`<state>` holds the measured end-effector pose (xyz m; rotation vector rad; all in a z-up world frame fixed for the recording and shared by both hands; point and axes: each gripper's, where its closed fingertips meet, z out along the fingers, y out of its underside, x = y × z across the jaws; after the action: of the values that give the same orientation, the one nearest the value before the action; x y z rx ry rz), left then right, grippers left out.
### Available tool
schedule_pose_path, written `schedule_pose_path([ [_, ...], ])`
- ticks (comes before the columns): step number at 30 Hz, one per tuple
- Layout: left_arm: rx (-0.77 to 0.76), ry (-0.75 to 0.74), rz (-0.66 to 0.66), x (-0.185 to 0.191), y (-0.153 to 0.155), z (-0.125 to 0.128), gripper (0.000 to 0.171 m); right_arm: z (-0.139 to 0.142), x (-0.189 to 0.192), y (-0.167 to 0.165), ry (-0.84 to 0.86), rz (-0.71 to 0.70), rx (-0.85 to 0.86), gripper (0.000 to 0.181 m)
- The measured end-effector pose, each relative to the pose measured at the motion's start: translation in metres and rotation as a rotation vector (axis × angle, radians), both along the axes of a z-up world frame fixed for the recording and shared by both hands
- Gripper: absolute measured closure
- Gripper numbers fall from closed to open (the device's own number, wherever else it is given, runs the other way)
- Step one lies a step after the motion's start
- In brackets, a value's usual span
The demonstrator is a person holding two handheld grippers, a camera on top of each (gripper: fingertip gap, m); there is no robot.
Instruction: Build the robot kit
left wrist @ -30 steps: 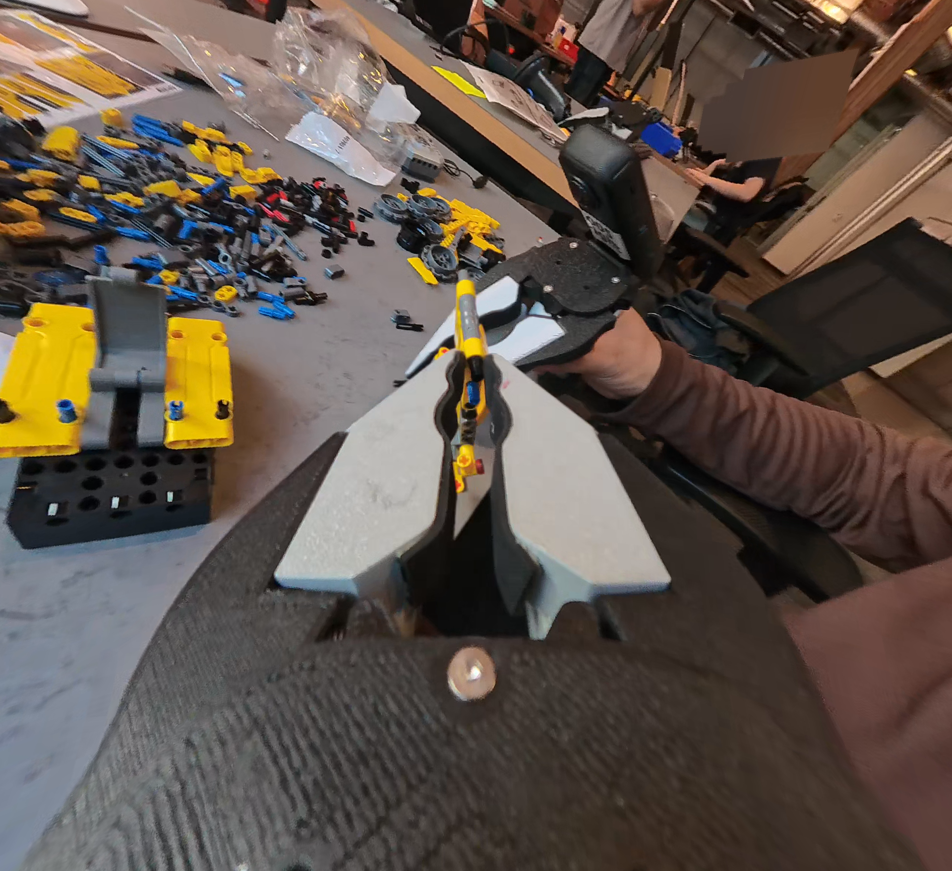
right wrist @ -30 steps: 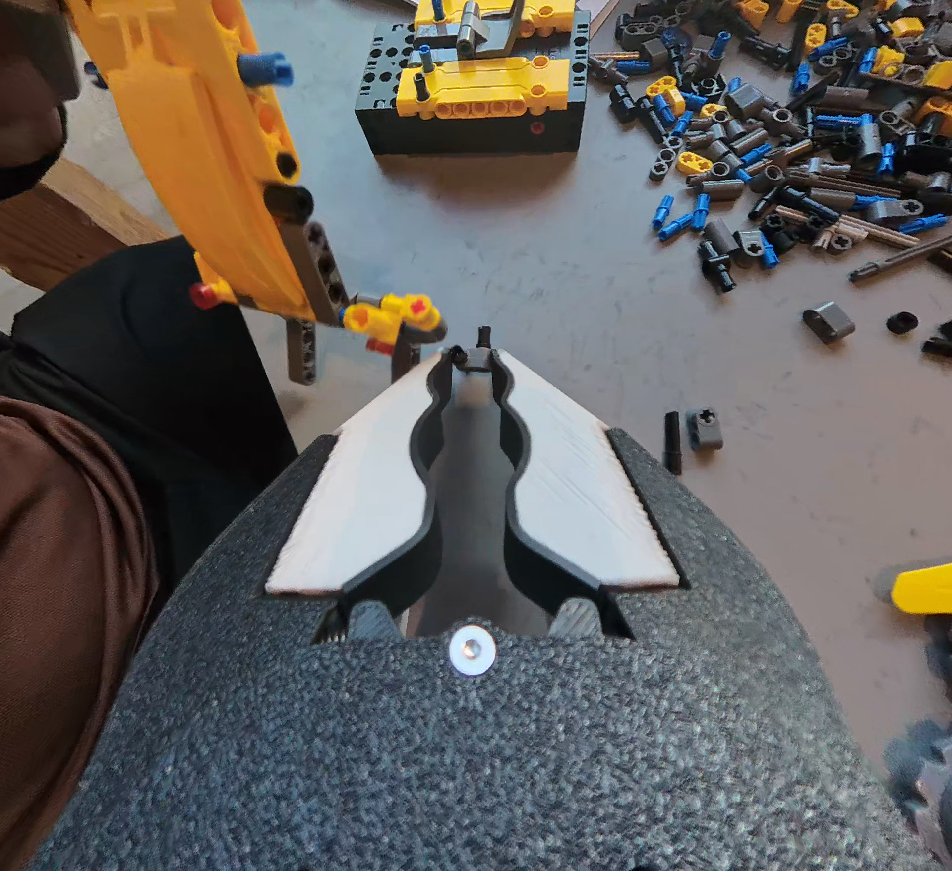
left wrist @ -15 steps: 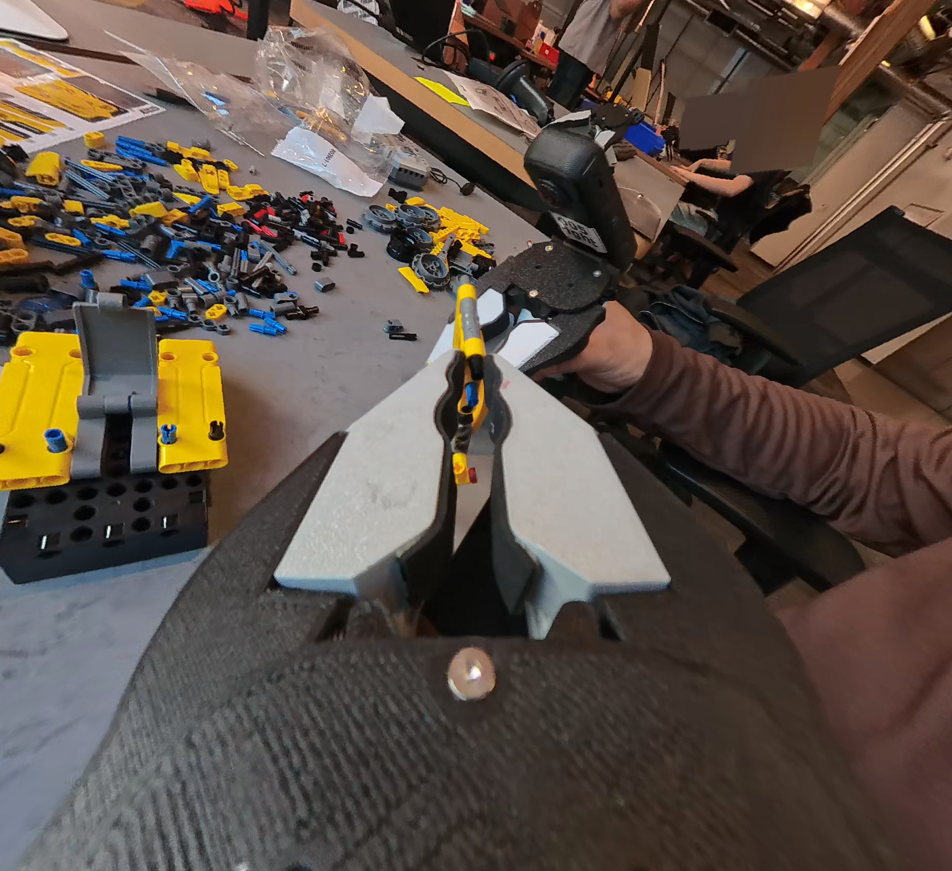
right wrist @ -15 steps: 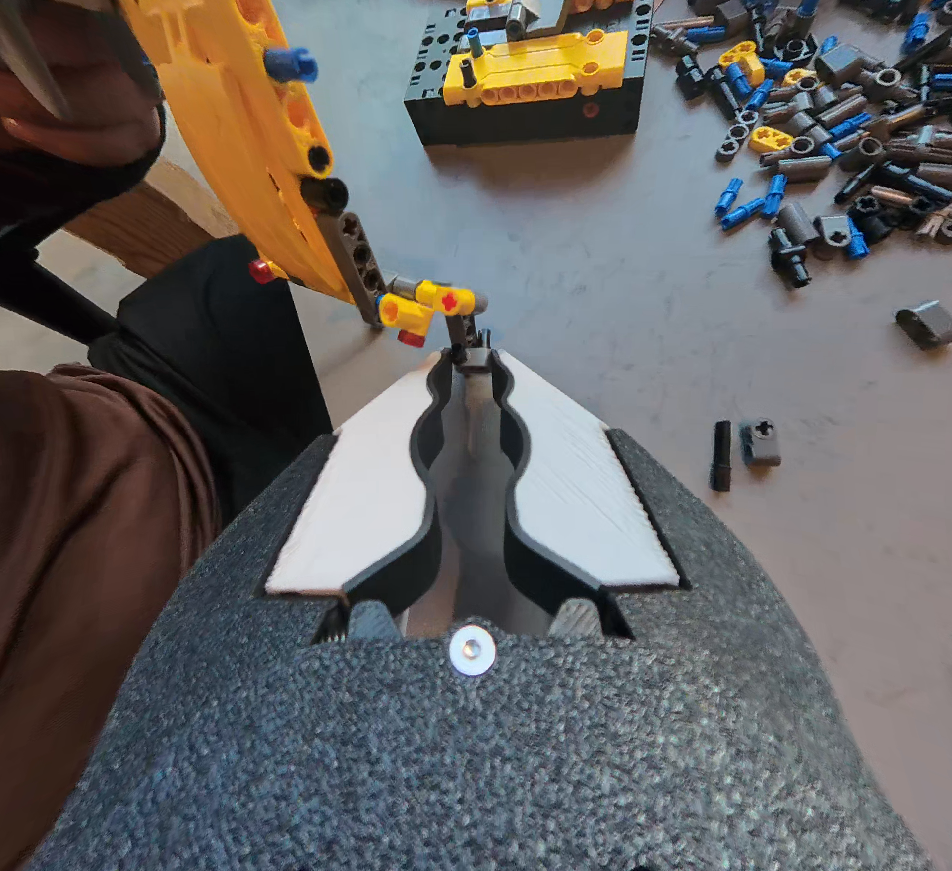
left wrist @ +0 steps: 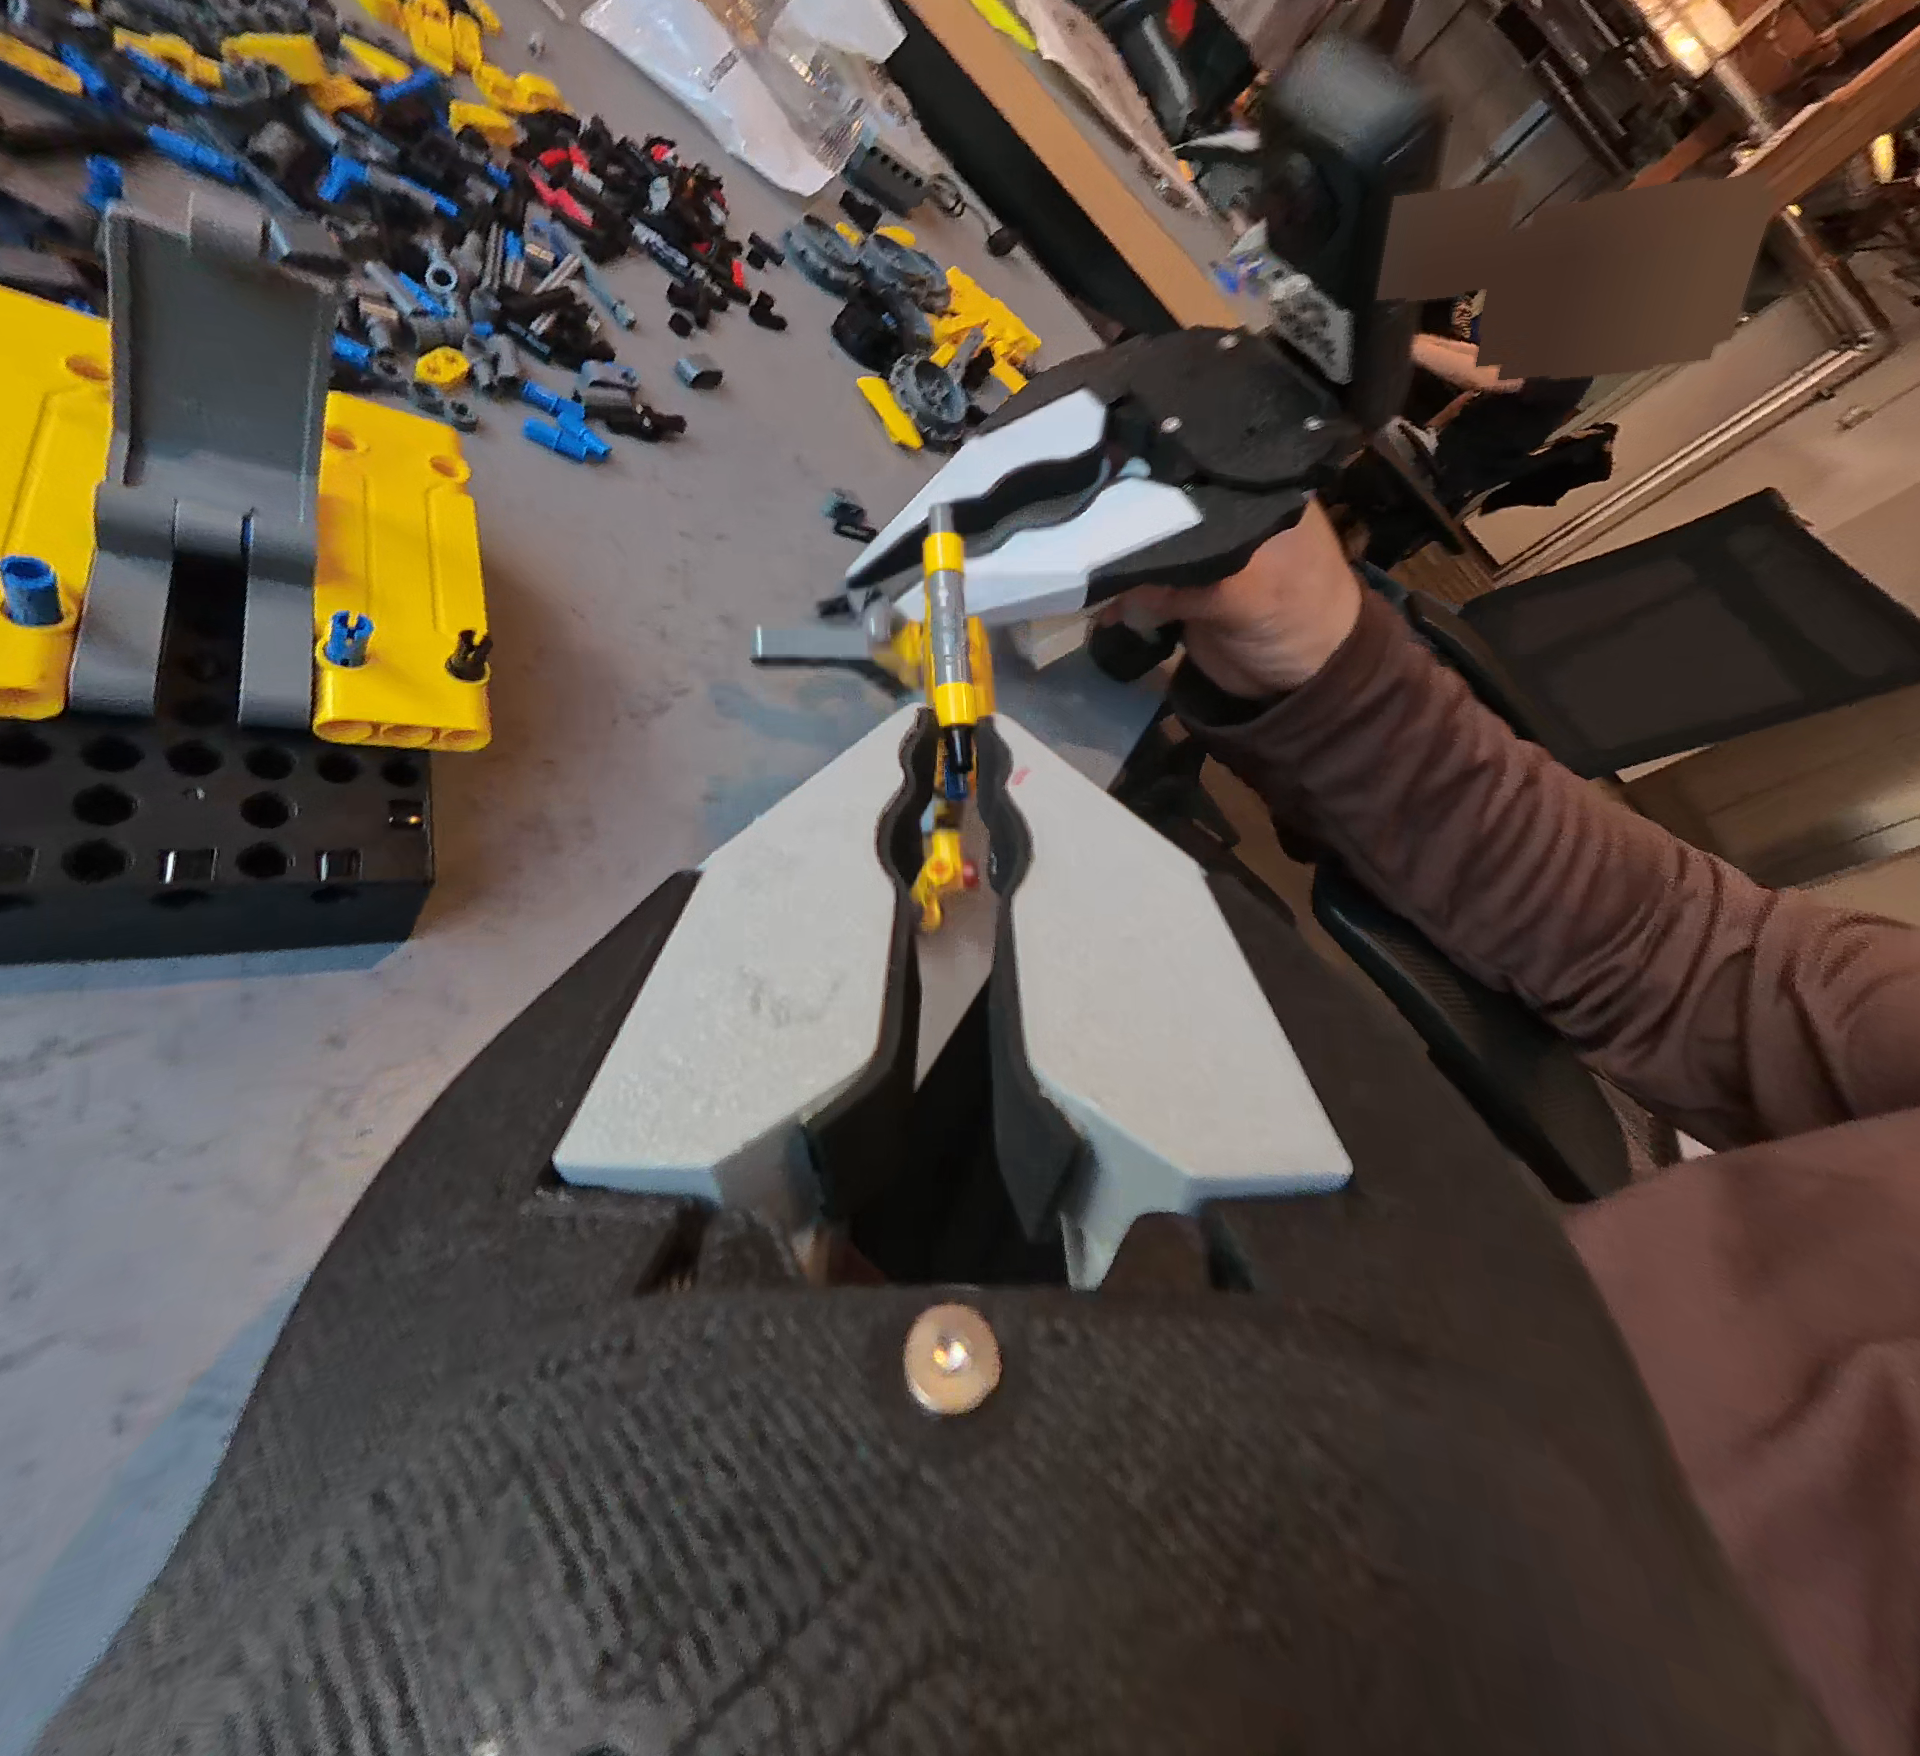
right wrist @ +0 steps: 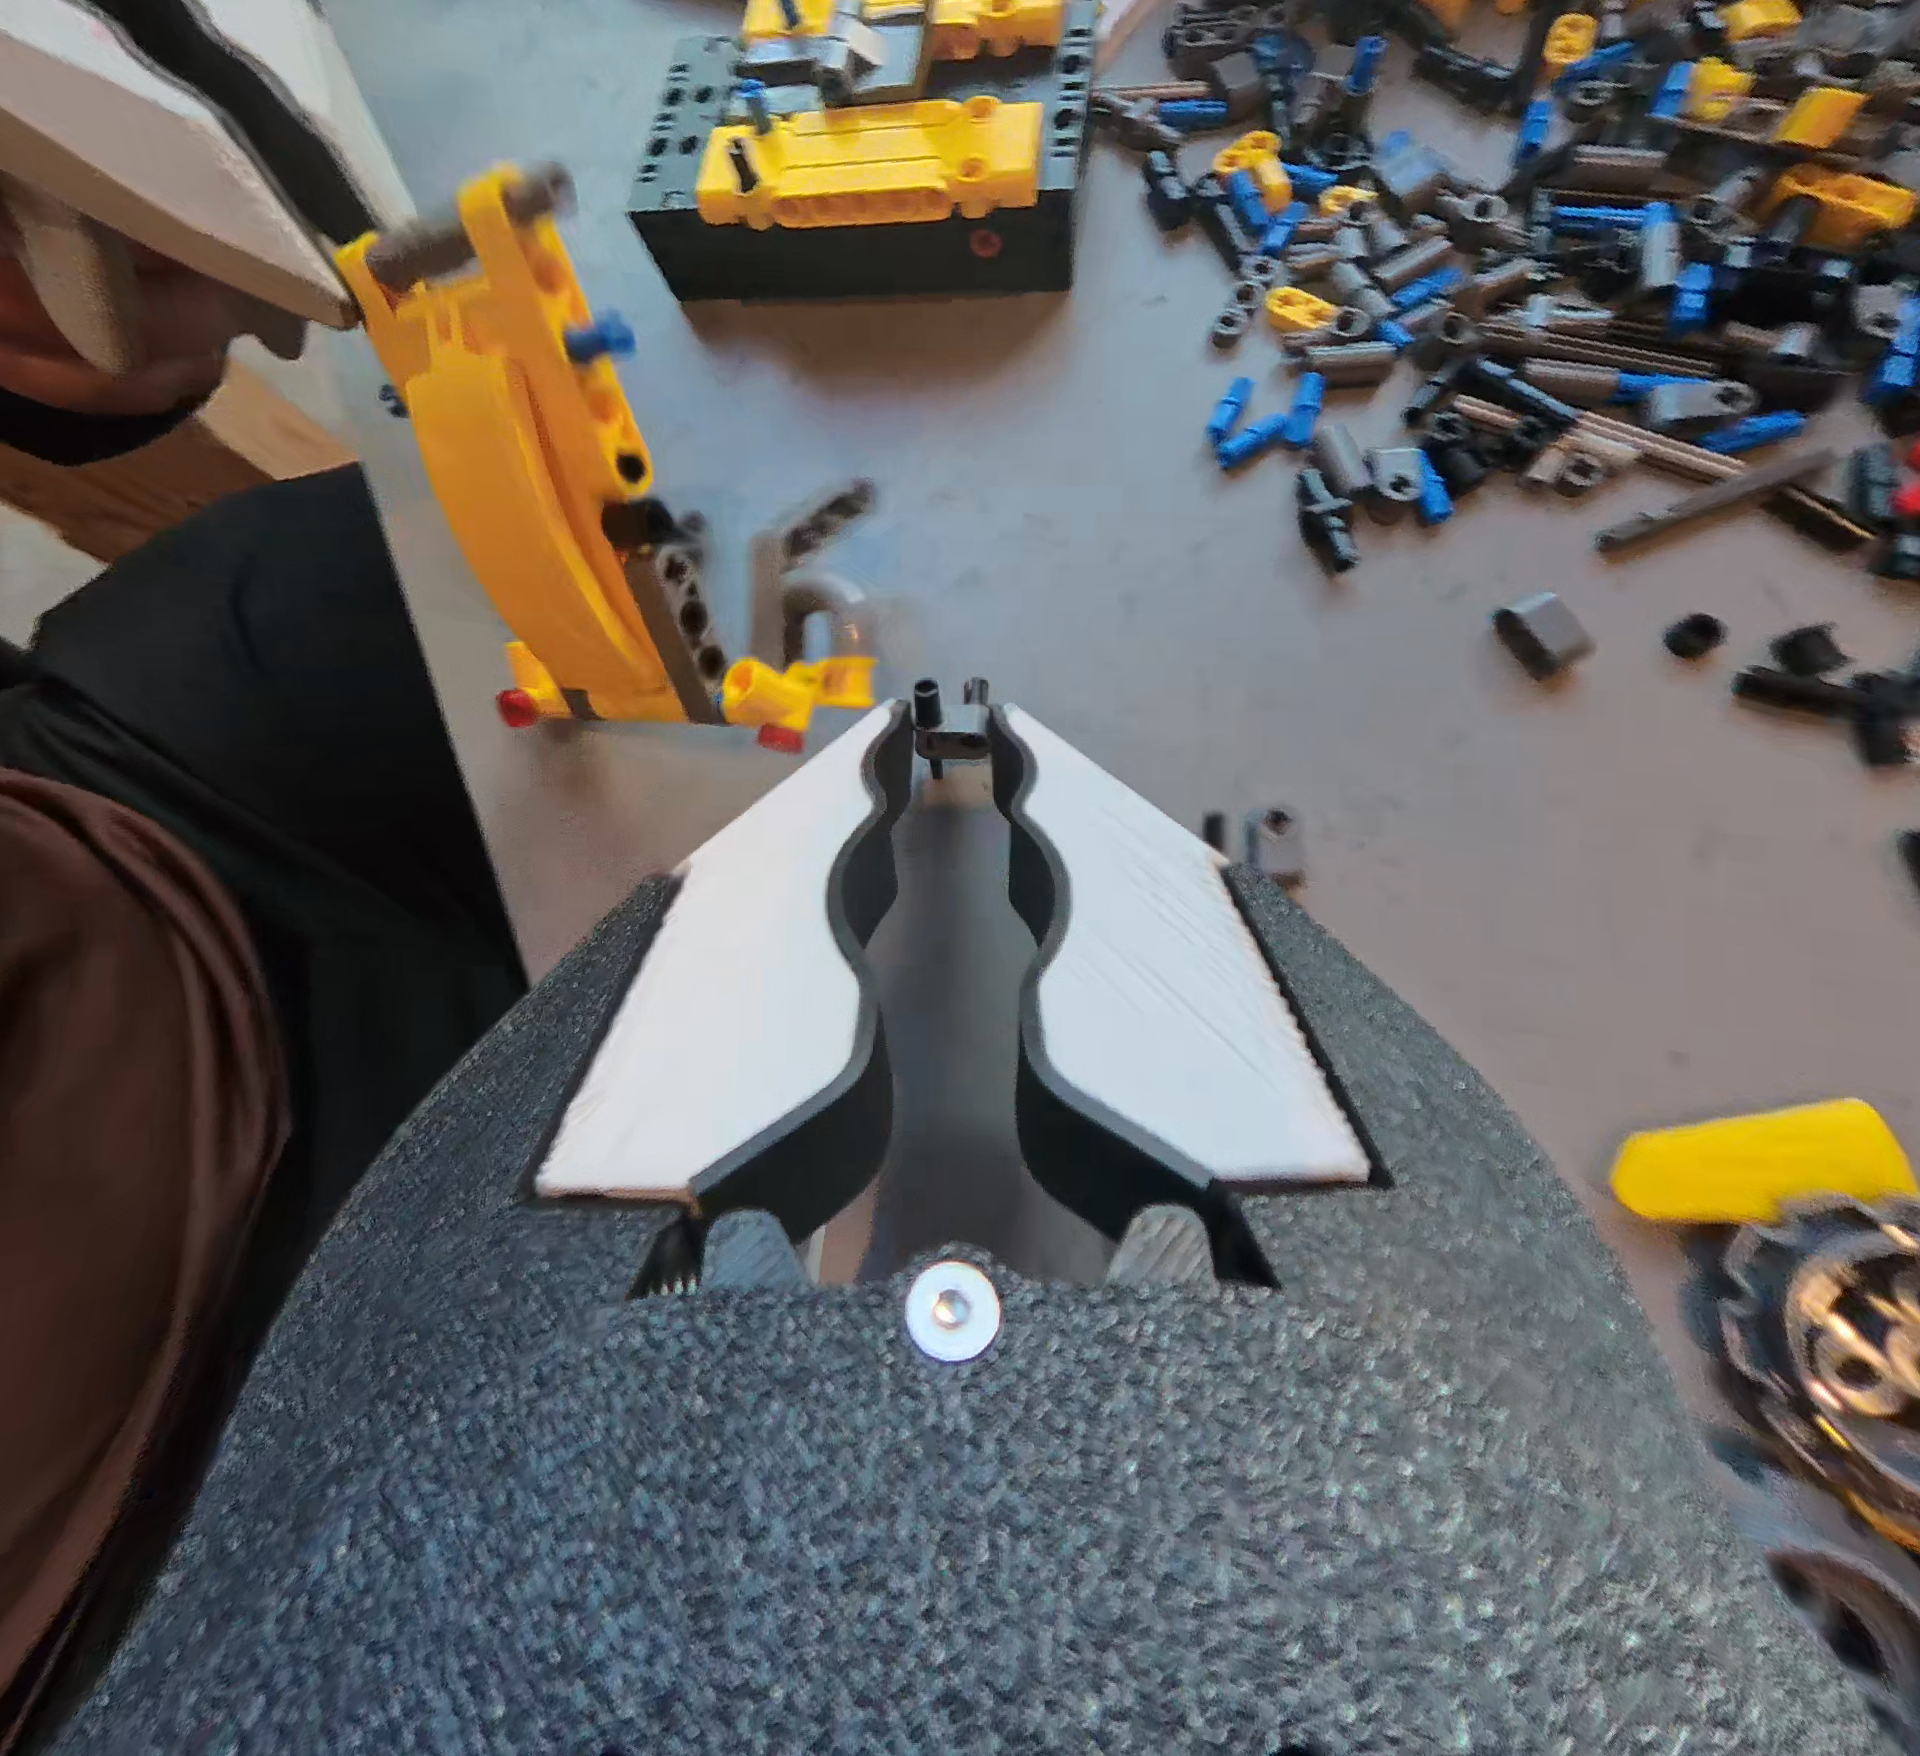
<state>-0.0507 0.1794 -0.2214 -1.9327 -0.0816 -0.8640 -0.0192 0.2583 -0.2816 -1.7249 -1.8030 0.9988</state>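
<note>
The left gripper (left wrist: 951,771) has its jaws clamped on a yellow curved assembly (right wrist: 530,480) of building-toy parts, held up off the grey worktop (right wrist: 1039,511) near its front edge. Just to its right, the right gripper (right wrist: 951,719) pinches a small dark grey connector (right wrist: 961,721) at its tips, close beside the assembly's lower end. Farther back sits a black block with yellow panels (right wrist: 873,168), and loose pieces (right wrist: 1558,252) are scattered at right.
</note>
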Motion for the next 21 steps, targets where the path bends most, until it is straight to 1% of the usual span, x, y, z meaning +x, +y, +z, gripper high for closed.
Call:
schedule_pose_path([
  [4, -0.045, -0.039, 0.010, 0.008, 0.013, -0.010, 0.166, 0.002, 0.018, 0.032, -0.025, -0.112, 0.045, 0.170],
  [7, -0.094, -0.023, 0.020, 0.014, 0.024, -0.022, 0.165, 0.012, 0.027, 0.037, 0.002, -0.147, 0.025, 0.170],
  [10, -0.145, 0.025, 0.047, 0.014, 0.034, -0.038, 0.164, 0.017, 0.034, 0.034, 0.008, -0.153, 0.036, 0.170],
  [12, -0.161, 0.064, 0.039, 0.017, 0.037, -0.043, 0.164, 0.019, 0.036, 0.028, 0.003, -0.143, 0.054, 0.170],
  [16, -0.164, 0.082, 0.010, 0.025, 0.039, -0.042, 0.164, 0.017, 0.040, 0.011, -0.019, -0.111, 0.089, 0.170],
  [19, -0.163, 0.085, 0.005, 0.024, 0.036, -0.041, 0.164, 0.010, 0.049, 0.009, -0.055, -0.121, 0.139, 0.170],
  [20, -0.158, 0.083, 0.011, 0.022, 0.035, -0.040, 0.166, 0.009, 0.052, 0.009, -0.054, -0.125, 0.147, 0.170],
  [21, -0.142, 0.084, 0.042, 0.016, 0.034, -0.038, 0.171, 0.009, 0.054, 0.009, -0.051, -0.131, 0.149, 0.170],
])
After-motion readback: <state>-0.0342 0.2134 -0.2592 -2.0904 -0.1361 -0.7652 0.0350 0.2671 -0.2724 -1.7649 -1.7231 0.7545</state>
